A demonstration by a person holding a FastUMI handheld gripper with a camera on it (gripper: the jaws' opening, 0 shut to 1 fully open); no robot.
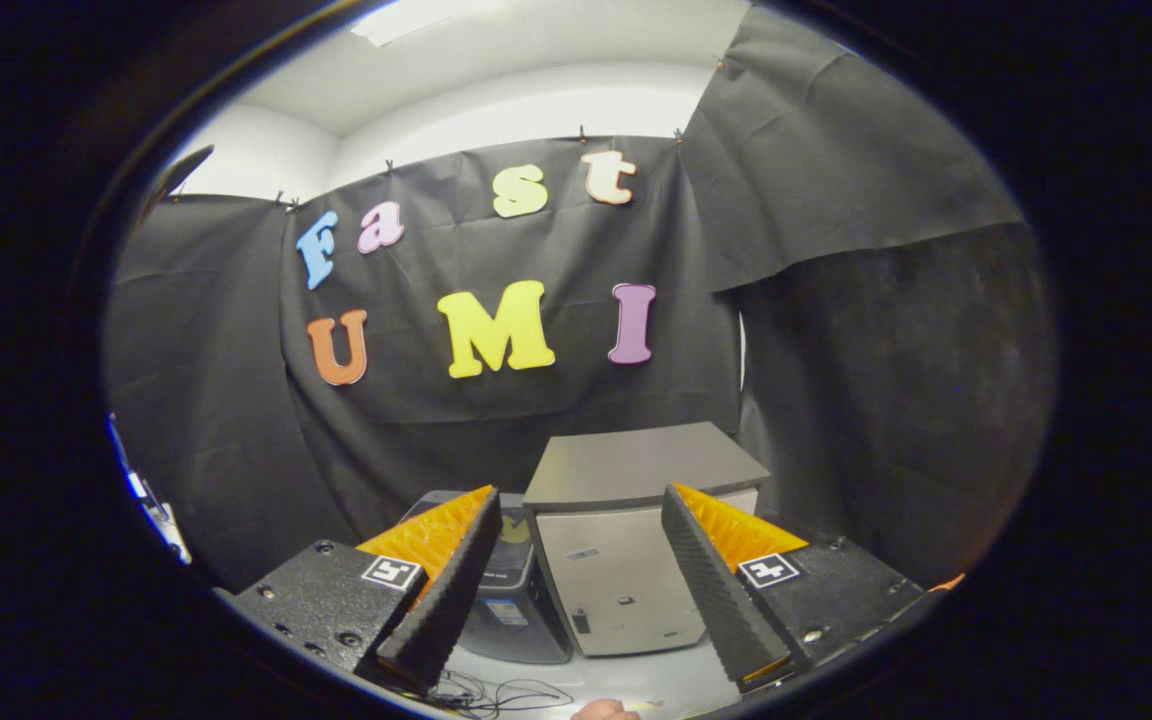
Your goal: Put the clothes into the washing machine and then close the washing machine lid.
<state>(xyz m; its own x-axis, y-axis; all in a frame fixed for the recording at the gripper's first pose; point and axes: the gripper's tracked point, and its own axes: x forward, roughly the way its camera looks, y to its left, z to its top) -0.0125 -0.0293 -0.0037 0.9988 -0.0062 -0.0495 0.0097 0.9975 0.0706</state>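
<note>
Black booth, washing machine (626,540) beyond open gripper (581,530)

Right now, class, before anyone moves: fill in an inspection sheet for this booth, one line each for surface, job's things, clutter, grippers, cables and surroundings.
Surface: pale tabletop, bare patch between the fingers.
Job's things: grey box-shaped washing machine just ahead of the fingers, flat lid down; no clothes seen.
Clutter: darker grey appliance beside the machine, partly hidden by one finger; cannot tell what it is.
Grippers: hand-held gripper open, fingers apart, holding nothing.
Cables: thin black wires tangled on the tabletop near the fingers.
Surroundings: black cloth wall behind and beside; white ceiling above.
</note>
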